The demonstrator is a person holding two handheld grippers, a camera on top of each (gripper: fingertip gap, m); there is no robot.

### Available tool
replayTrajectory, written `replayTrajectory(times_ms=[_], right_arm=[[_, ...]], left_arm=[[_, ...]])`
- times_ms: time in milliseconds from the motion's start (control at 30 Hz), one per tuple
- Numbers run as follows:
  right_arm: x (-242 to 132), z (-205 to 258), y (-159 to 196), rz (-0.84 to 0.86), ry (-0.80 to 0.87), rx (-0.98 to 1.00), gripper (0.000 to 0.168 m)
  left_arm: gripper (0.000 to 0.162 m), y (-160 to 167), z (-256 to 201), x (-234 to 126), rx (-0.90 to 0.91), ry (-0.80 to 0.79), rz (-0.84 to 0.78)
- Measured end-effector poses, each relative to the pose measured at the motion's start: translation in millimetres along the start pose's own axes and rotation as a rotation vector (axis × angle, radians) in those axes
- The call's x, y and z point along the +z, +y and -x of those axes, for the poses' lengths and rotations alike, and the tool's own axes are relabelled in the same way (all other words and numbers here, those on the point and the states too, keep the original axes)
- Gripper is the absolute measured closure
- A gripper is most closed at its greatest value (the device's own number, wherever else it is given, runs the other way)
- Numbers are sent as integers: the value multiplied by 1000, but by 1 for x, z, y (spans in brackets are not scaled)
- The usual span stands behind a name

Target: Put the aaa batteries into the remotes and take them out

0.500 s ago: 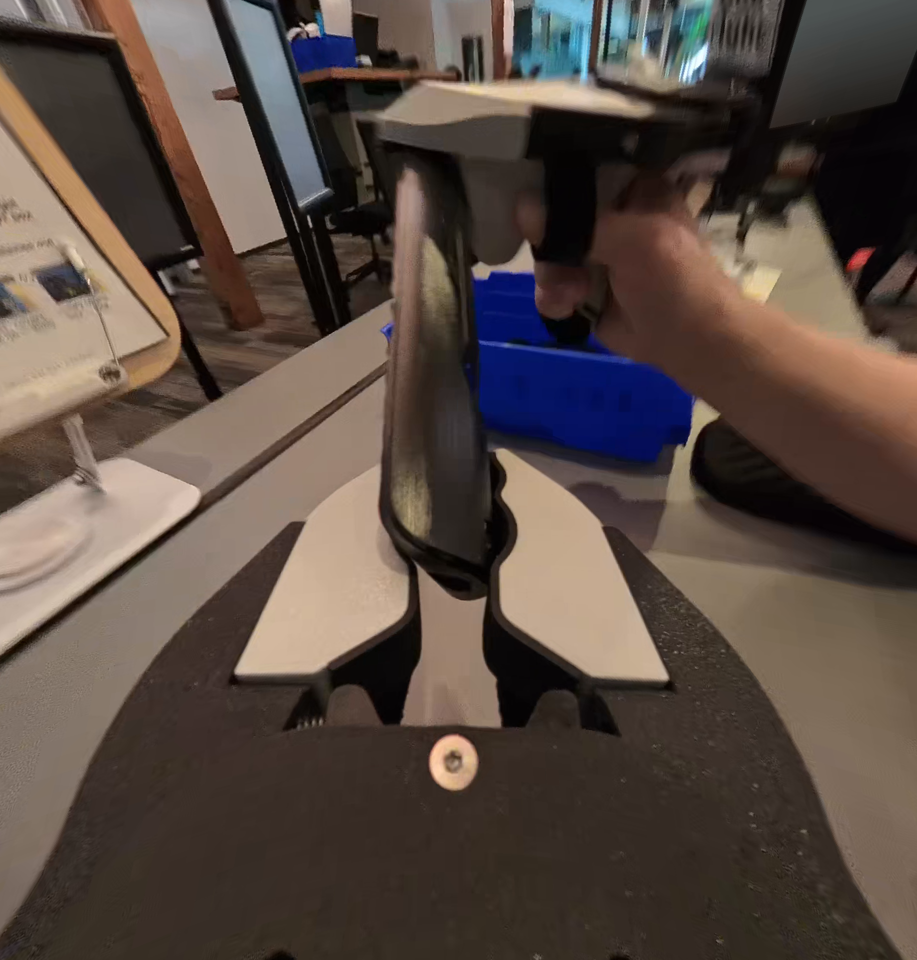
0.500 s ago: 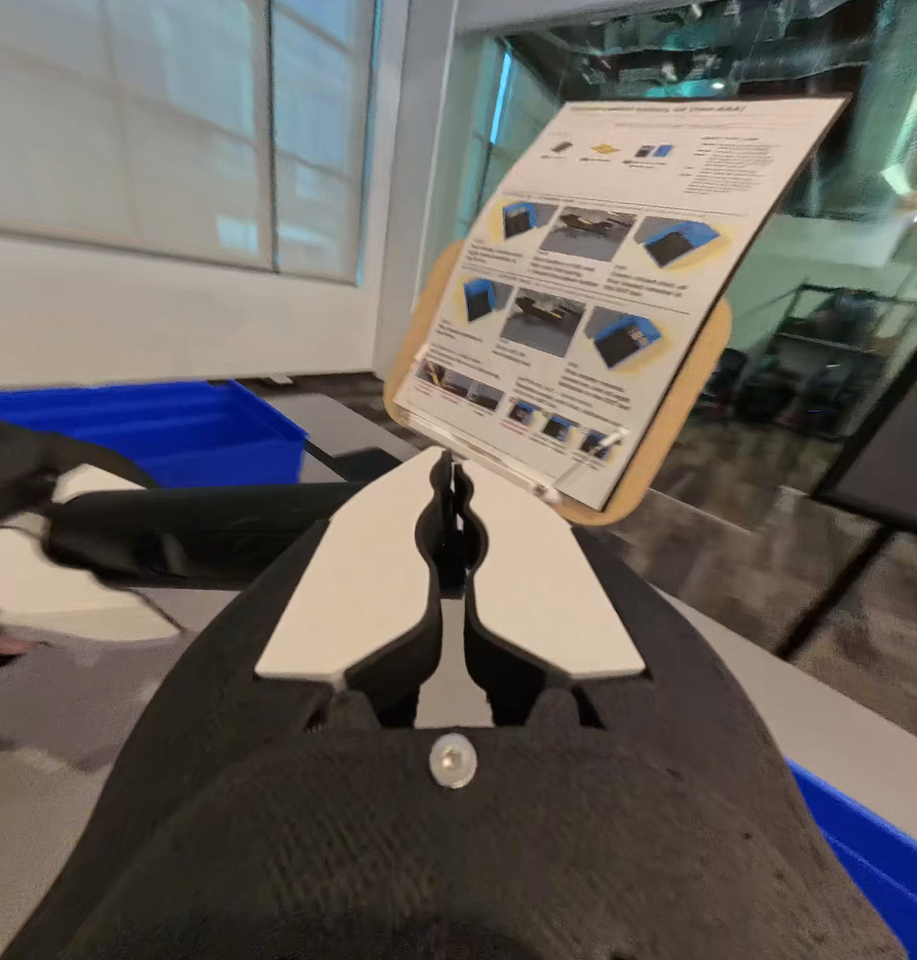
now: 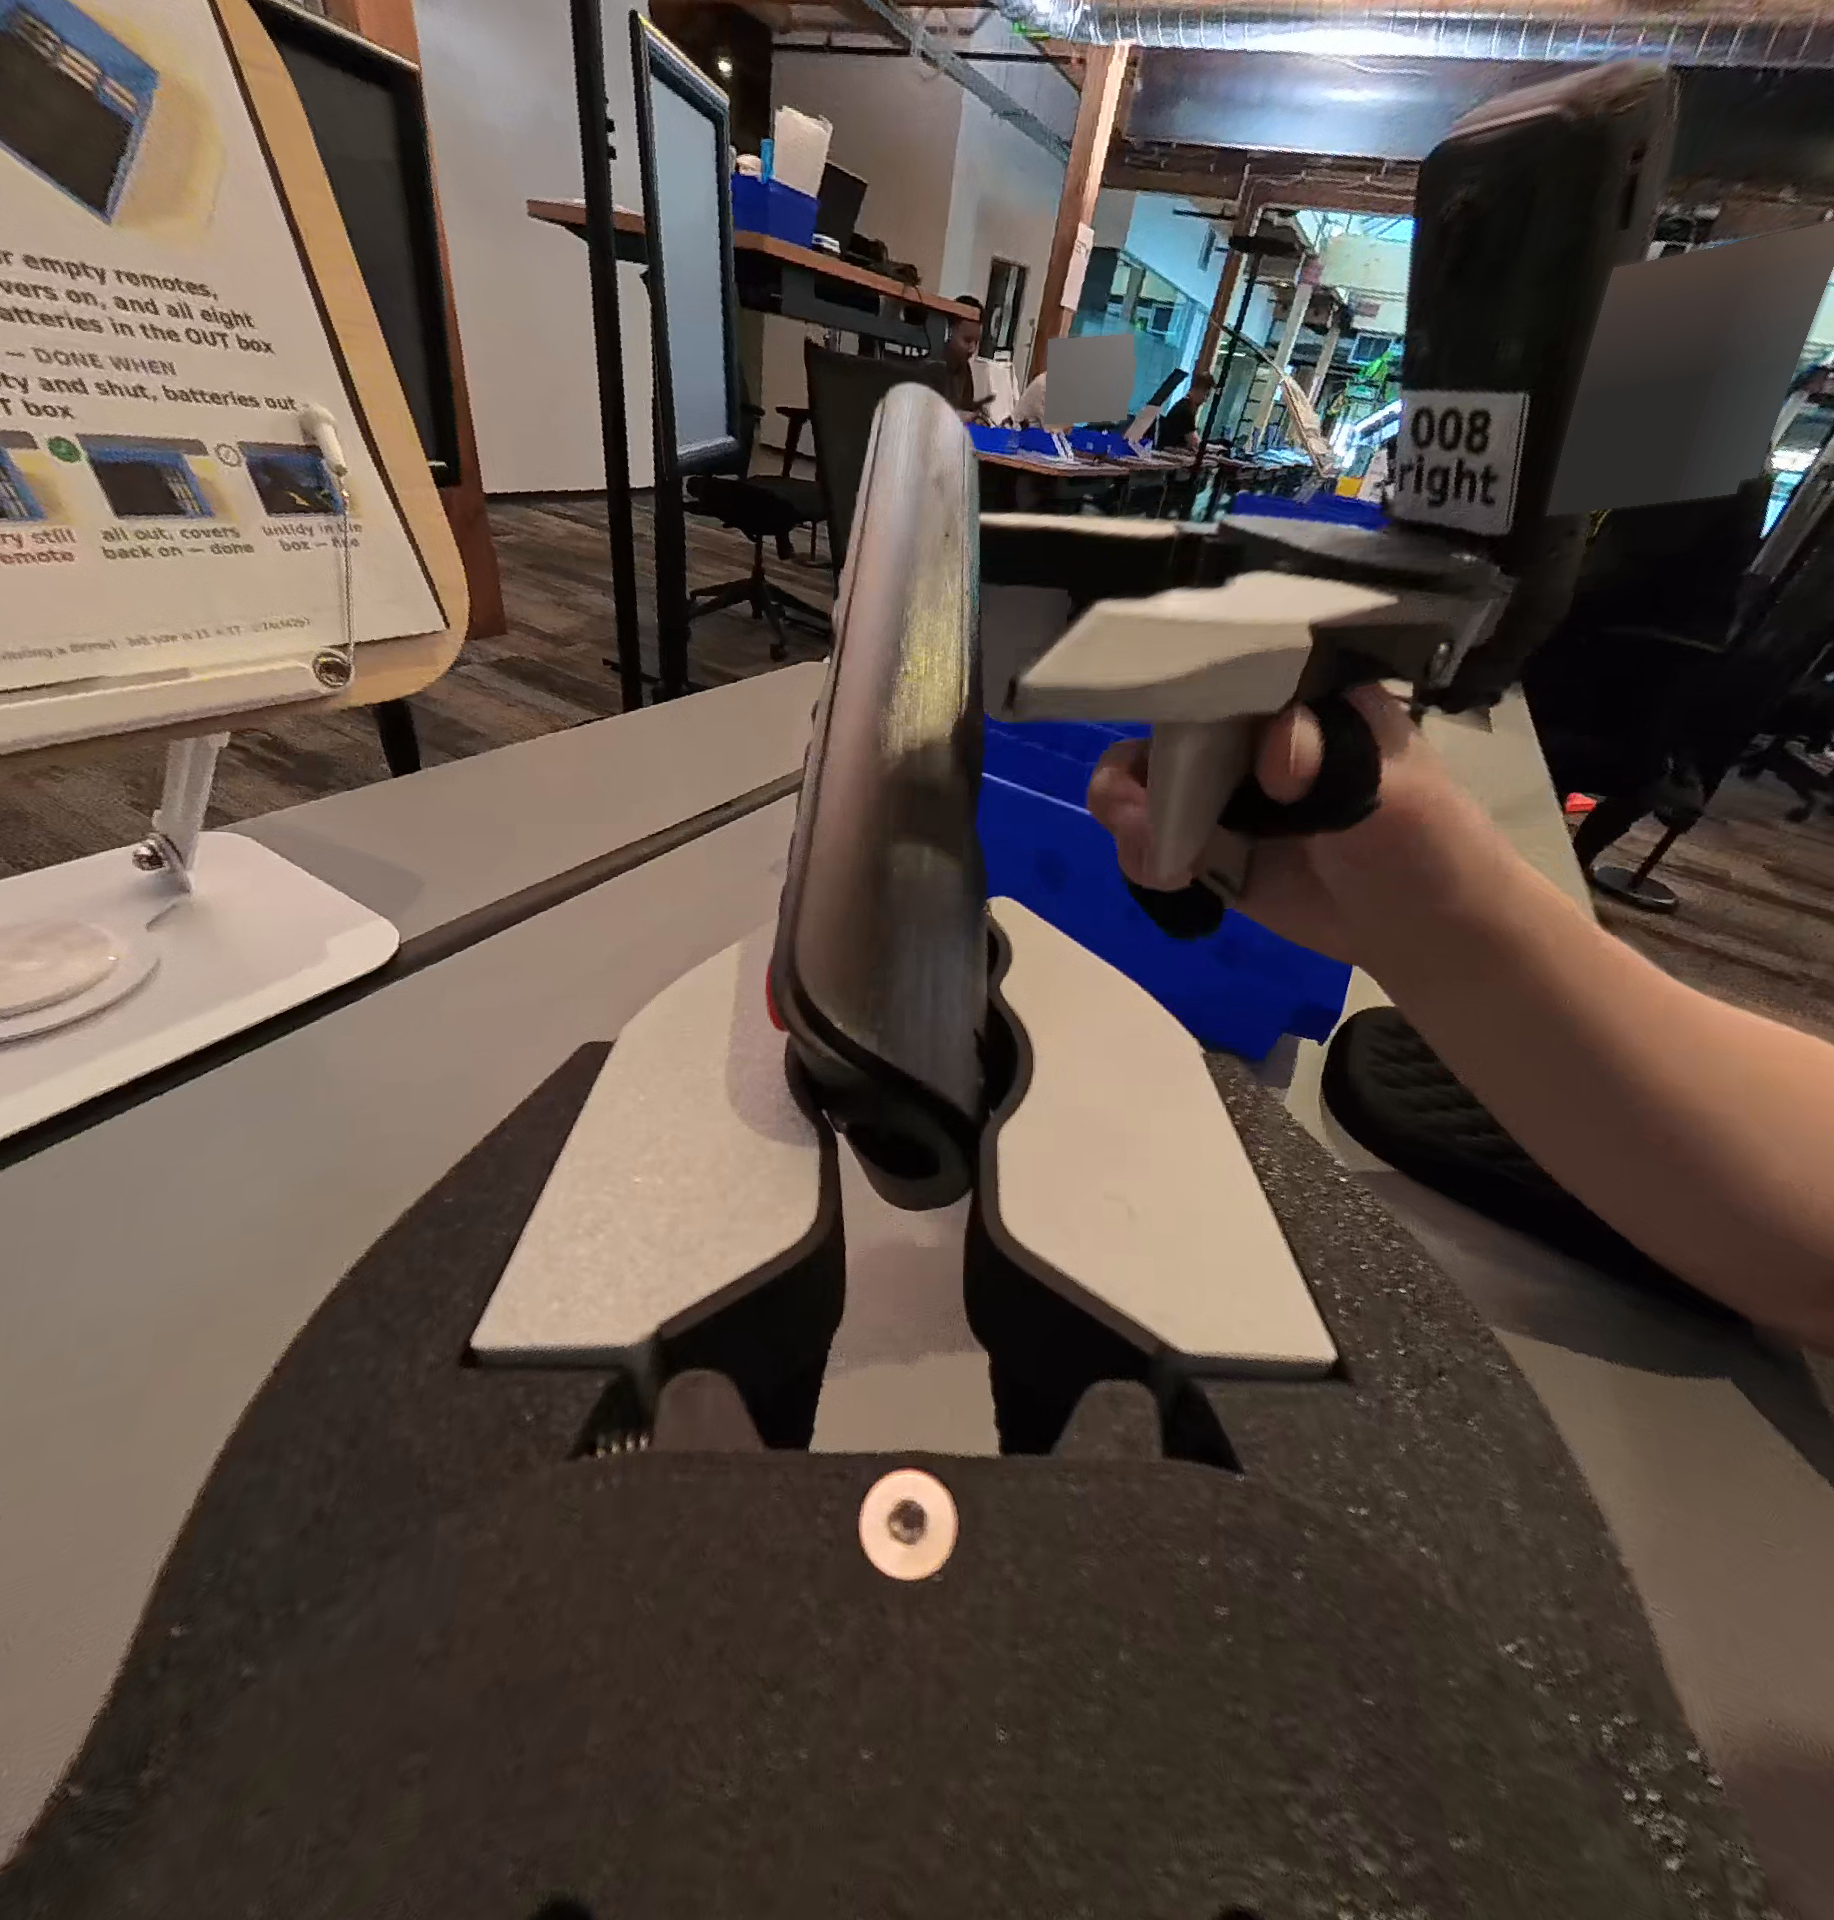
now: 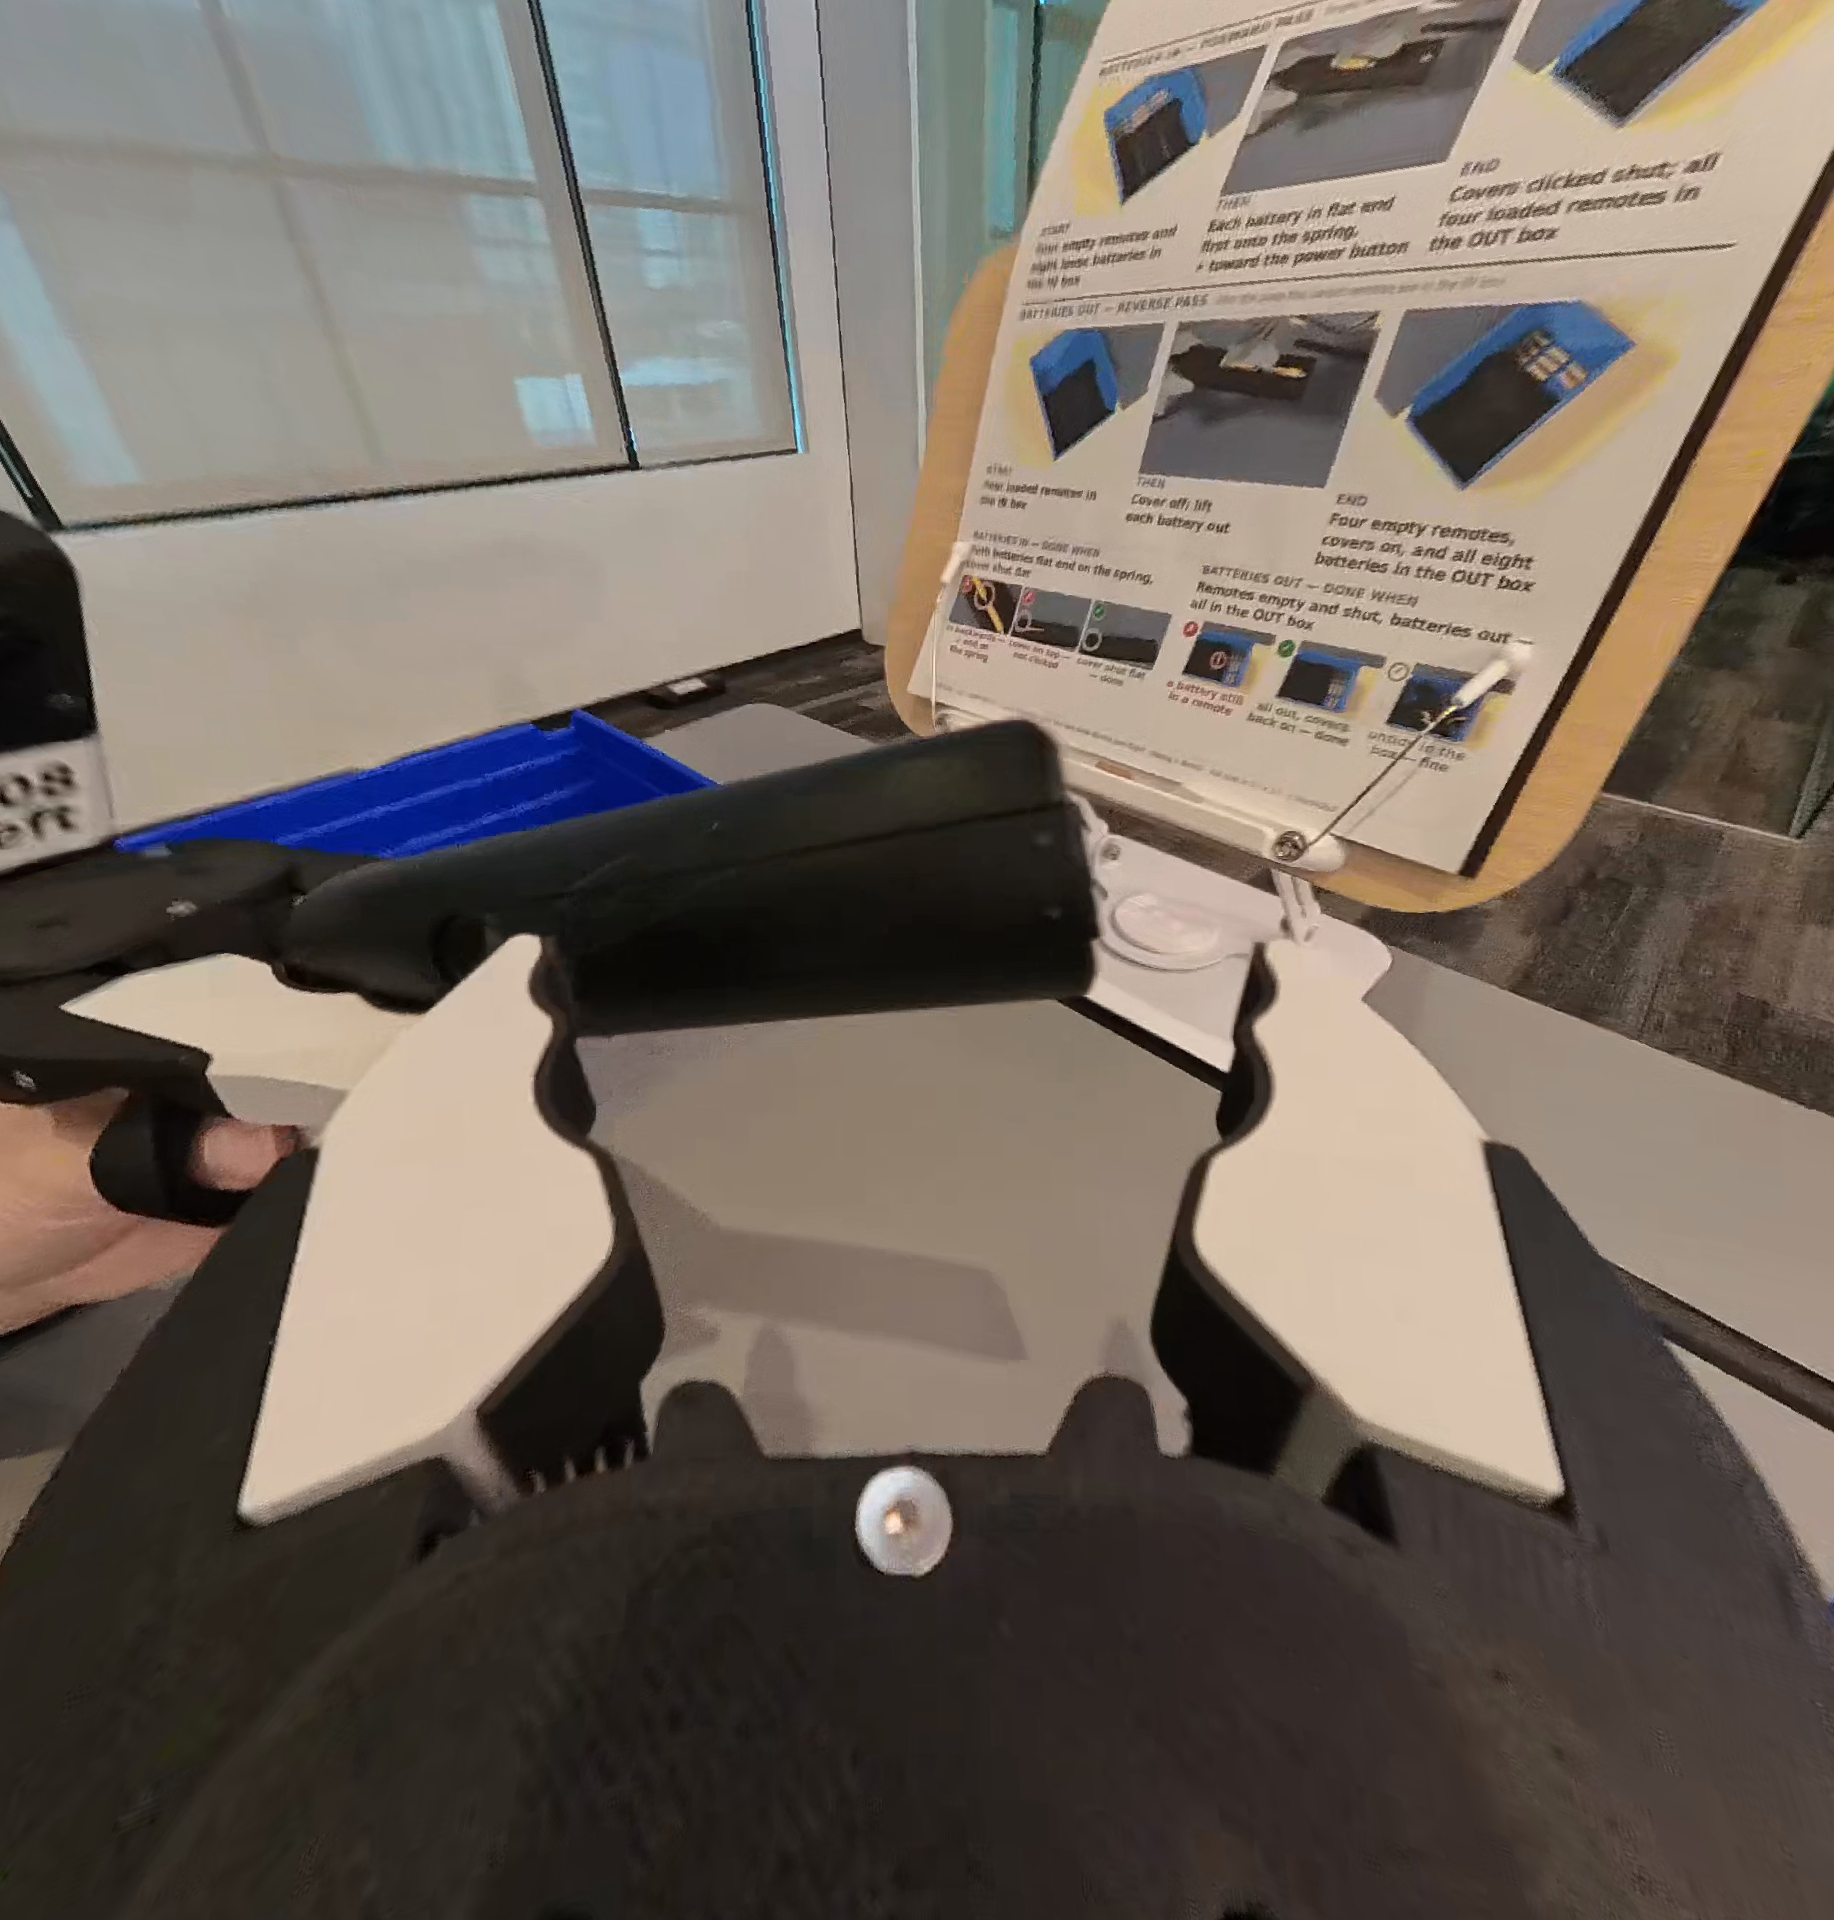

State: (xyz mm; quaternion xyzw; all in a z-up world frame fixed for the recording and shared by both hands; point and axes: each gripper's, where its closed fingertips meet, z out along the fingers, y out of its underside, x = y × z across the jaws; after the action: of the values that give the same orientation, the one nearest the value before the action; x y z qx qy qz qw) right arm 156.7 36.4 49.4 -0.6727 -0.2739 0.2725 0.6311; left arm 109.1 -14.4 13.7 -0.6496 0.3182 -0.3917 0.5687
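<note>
My left gripper (image 3: pixel 892 997) is shut on the lower end of a black remote (image 3: pixel 892 779) and holds it upright above the grey table (image 3: pixel 269 1195). In the right wrist view the same remote (image 4: pixel 788 894) lies crosswise, with its free end over the tip of my left finger and reaching into the gap. My right gripper (image 4: pixel 892 997) is open wide and empty. It also shows in the left wrist view (image 3: pixel 1001 613), held by a hand, with its fingertips right beside the remote's upper part. No batteries are in view.
A blue bin (image 3: pixel 1152 935) stands behind the remote; it also shows in the right wrist view (image 4: pixel 456 779). An instruction board on a white stand (image 3: pixel 165 416) is at the table's far edge (image 4: pixel 1308 468). A black pad (image 3: pixel 1464 1122) lies under the person's forearm.
My right gripper has opened from shut and has come up to the remote's free end. My left gripper still holds the remote upright.
</note>
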Motion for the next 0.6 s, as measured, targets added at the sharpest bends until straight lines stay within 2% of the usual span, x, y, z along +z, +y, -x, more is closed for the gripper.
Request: replayTrajectory(times_ms=[133,400,600], right_arm=[[9,16,9,23,-19,-58,46],[5,14,5,-6,-27,-54,49],[-2,15,-3,-35,-34,-137,51]], left_arm=[[139,2,-1,1,28,-18,11],[139,4,-5,3,64,-16,21],[139,9,-15,6,94,36,50]])
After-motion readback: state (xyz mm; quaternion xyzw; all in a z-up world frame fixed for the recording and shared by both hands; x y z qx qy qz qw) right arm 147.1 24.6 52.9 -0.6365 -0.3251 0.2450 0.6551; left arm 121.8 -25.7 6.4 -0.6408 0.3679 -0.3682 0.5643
